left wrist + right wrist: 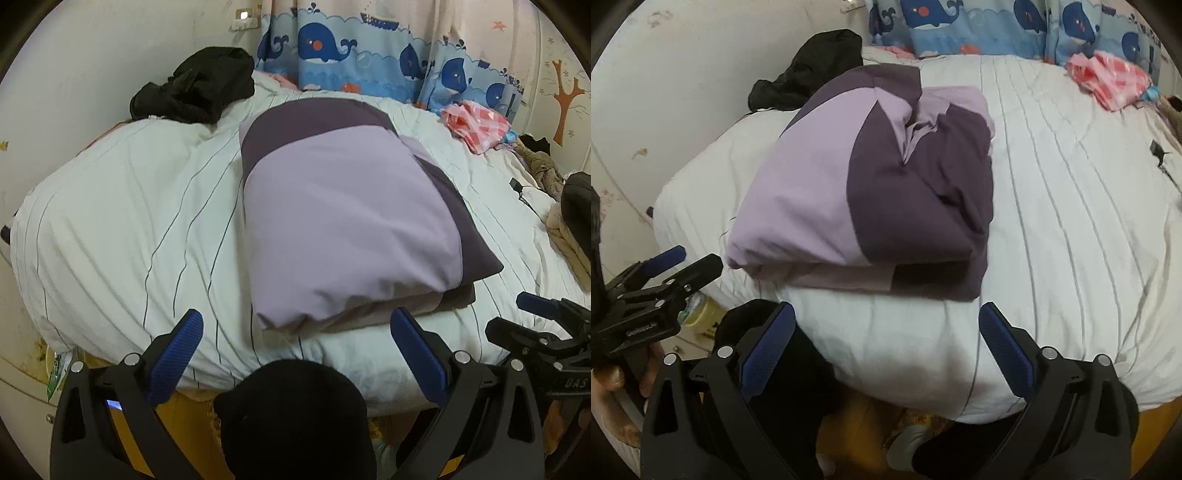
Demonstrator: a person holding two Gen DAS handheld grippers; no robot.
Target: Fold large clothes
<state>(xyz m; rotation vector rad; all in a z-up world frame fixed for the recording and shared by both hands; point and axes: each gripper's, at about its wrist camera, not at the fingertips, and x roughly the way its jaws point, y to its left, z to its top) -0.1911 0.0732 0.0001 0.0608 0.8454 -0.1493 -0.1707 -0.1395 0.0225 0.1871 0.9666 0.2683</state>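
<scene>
Clutter rings the folded purple garment (343, 218) on every side but mine. It lies as a thick two-tone bundle — lilac and dark plum — in the middle of the white striped duvet (122, 236), its near edge just ahead of both my grippers. My left gripper (295, 332) is spread wide and holds nothing; my right gripper (886, 325) is likewise wide apart and empty, both hovering off the near edge of the bed. A crumpled black garment (195, 88) sits at the far left corner against the wall, close behind the bundle. A pink checked cloth (476, 122) lies far right beneath the whale-print curtain (354, 48) — well apart from the bundle. A small black cable (1161, 155) trails across the duvet's right side.
</scene>
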